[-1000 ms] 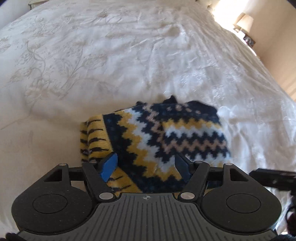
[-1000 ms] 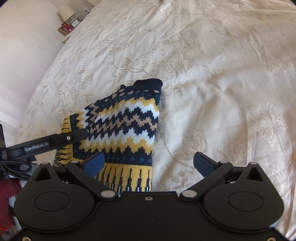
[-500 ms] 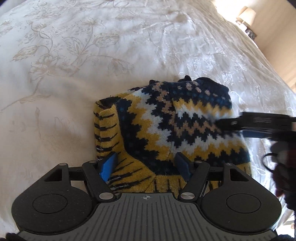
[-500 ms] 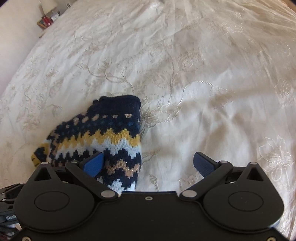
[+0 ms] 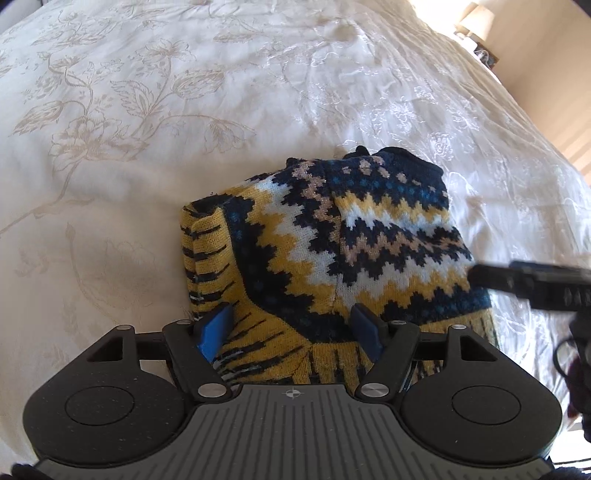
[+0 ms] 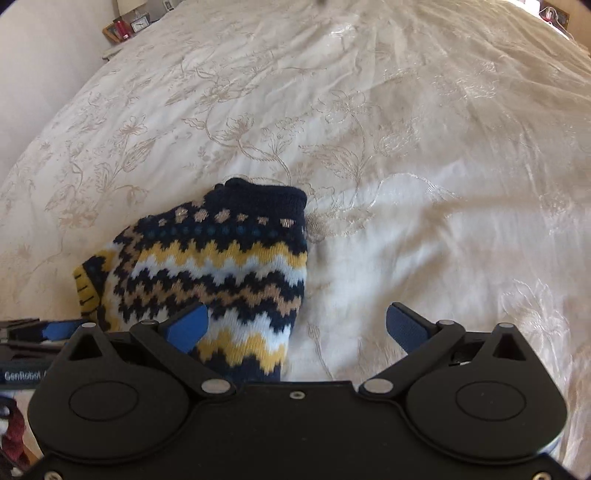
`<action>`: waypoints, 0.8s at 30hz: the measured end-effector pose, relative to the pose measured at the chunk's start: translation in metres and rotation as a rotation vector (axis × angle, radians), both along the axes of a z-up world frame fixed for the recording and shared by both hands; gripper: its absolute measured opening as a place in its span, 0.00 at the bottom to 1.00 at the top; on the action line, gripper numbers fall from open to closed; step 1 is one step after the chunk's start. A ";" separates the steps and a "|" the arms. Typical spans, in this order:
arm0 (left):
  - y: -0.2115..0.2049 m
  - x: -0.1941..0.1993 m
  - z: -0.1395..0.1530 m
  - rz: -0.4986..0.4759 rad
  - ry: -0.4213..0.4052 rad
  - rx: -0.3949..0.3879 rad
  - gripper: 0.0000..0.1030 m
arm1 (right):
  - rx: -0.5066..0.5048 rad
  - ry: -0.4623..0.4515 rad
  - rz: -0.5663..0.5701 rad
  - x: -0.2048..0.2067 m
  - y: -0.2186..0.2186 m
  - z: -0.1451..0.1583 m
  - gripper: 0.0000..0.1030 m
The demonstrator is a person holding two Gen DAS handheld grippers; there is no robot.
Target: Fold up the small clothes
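Note:
A small knitted sweater (image 5: 354,251) in navy, yellow, white and tan zigzags lies folded on the white bedspread. My left gripper (image 5: 291,328) is open and sits low over the sweater's yellow striped hem, a finger on each side. In the right wrist view the sweater (image 6: 221,266) lies at lower left. My right gripper (image 6: 295,326) is open and empty, its left finger over the sweater's right edge, its right finger over bare bedspread. The right gripper's finger (image 5: 532,280) shows at the right of the left wrist view.
The white embroidered bedspread (image 6: 369,129) fills both views. A bedside table with a clock and small items (image 6: 127,27) stands at the far left. A lamp (image 5: 476,16) stands at the far right corner.
Both grippers stayed open. The left gripper drew closer over the hem. The right gripper swung right, then back a little, so the sweater slid to its lower left.

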State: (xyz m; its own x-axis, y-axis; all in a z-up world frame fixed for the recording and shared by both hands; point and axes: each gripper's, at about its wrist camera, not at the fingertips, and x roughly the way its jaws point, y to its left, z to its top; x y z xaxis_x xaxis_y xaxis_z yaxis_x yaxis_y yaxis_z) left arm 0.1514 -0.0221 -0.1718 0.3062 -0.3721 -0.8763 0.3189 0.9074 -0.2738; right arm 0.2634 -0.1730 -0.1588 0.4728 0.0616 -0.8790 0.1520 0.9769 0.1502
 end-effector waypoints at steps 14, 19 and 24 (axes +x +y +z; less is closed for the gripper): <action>-0.008 -0.010 -0.003 -0.044 -0.069 0.022 0.81 | -0.105 0.047 0.065 -0.016 0.026 -0.030 0.99; -0.010 -0.025 0.011 -0.072 -0.112 0.048 0.96 | -0.079 0.014 0.044 -0.026 0.021 -0.016 0.99; -0.006 -0.051 0.030 -0.033 -0.156 0.080 0.96 | -0.047 -0.053 0.060 -0.048 0.021 0.005 1.00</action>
